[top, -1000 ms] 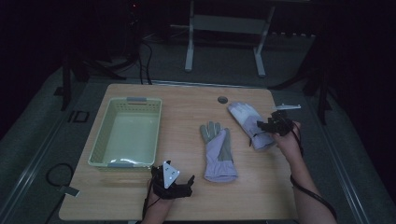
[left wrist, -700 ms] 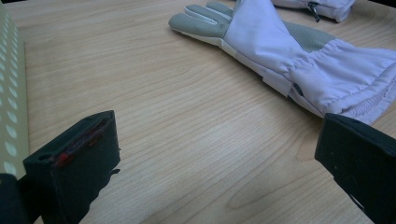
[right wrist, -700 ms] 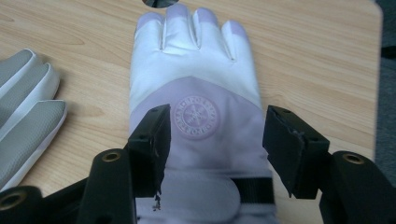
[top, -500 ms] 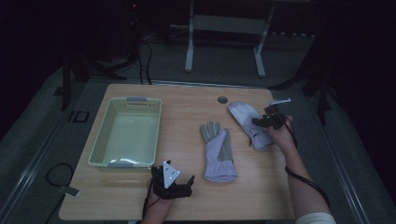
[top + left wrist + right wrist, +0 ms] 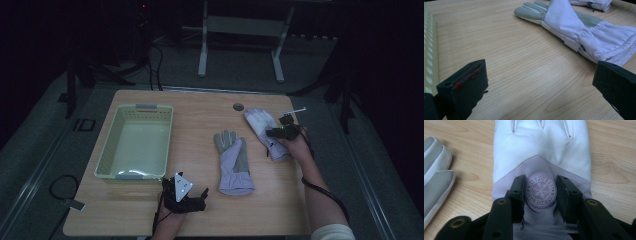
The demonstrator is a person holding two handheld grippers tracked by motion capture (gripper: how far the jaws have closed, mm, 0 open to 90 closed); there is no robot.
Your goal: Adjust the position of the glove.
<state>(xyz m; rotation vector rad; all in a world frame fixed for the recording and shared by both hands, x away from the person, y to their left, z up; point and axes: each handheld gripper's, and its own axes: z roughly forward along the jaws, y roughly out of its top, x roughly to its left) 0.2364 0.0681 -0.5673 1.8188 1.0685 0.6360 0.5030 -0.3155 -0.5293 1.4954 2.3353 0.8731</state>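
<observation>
High view: right gripper [image 5: 276, 133] set down on the white glove [image 5: 265, 130] at the table's [image 5: 200, 115] far right, apparently for a pickup. Second glove [image 5: 233, 161] flat at centre, basket [image 5: 136, 141] at left, presumably the destination. Left gripper [image 5: 186, 195] parked at the near edge, just near of the basket.

Left gripper view: jaws spread wide over bare wood, nothing between; evidently waiting.

Right gripper view: jaws just closing, pinching a fold of fabric bearing the round snowflake badge [image 5: 541, 191]; pads pressed against it.
</observation>
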